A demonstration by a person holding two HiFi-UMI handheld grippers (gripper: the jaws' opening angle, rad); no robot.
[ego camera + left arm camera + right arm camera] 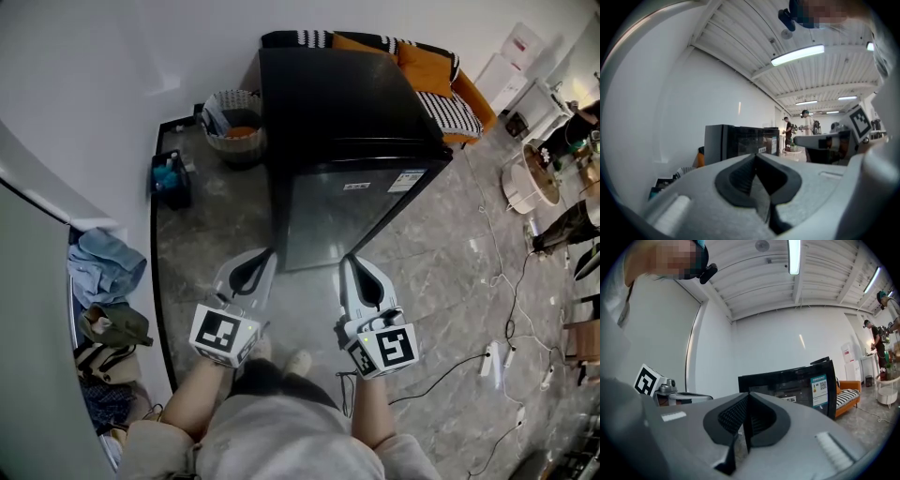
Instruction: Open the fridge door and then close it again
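The fridge point(349, 141) is standing upright on the floor just ahead of both sets of fingertips. Its long axis is appearing vertical, and its door point(342, 214) is shut and facing them. The left gripper point(269, 254) and right gripper point(346, 262) are pointing level at the door without touching it, each clenched on nothing. Only the head view is showing the fridge top and a basket point(234, 117) beyond the left fingertips. Only the gripper views are showing people point(805, 123) far beyond.

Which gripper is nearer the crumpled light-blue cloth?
Left. The left gripper lies right of the crumpled light-blue cloth in the head view; the right gripper is farther right, beyond the left one.
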